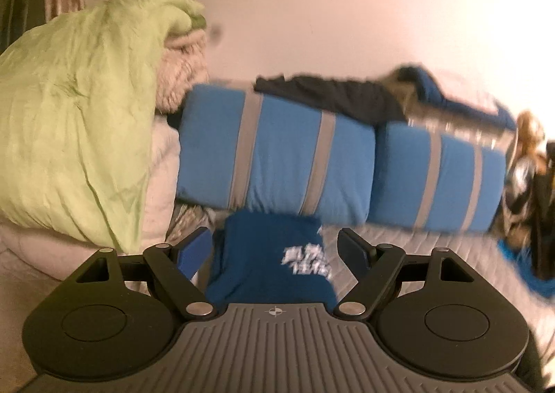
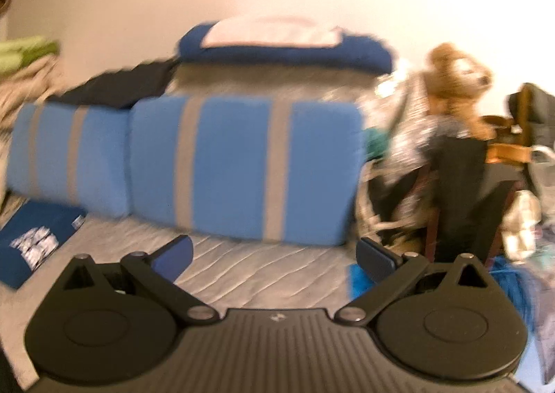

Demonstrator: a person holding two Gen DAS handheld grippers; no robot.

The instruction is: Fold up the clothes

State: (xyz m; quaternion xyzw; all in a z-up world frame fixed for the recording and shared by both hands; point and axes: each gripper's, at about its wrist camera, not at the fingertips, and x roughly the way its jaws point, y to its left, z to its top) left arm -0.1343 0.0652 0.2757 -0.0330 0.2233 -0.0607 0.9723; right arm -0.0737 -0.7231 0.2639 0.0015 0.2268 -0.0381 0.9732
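The navy shirt with white print (image 1: 274, 257) lay on the quilted grey bed cover (image 2: 263, 268) as a compact rectangle with straight edges, directly ahead of your left tongs (image 1: 277, 247) and between their fingers; from your right tongs (image 2: 274, 254) it sat well off to the left. Both pairs of tongs stood apart, and neither was clamped on anything; whether the left fingers touched the cloth could not be told through the blur. That tidy shape would fit a shirt already folded and just let go, or a part-folded one awaiting another fold, and this view did not settle which. You should have judged the shirt light, soft and limp: a single-layer pinch would let it sag and spill open, so any hold belonged at a doubled edge or corner, through all layers at once. The cover's quilting looked likely to drag on the cloth. Beyond the shirt stood two blue cushions with grey stripes (image 2: 222, 167), touching side by side, with dark clothing (image 1: 333, 94) on top. A pale green duvet (image 1: 76, 115) was heaped left of your left tongs; a brown soft toy (image 2: 458, 80) and mixed clutter sat right of your right tongs.
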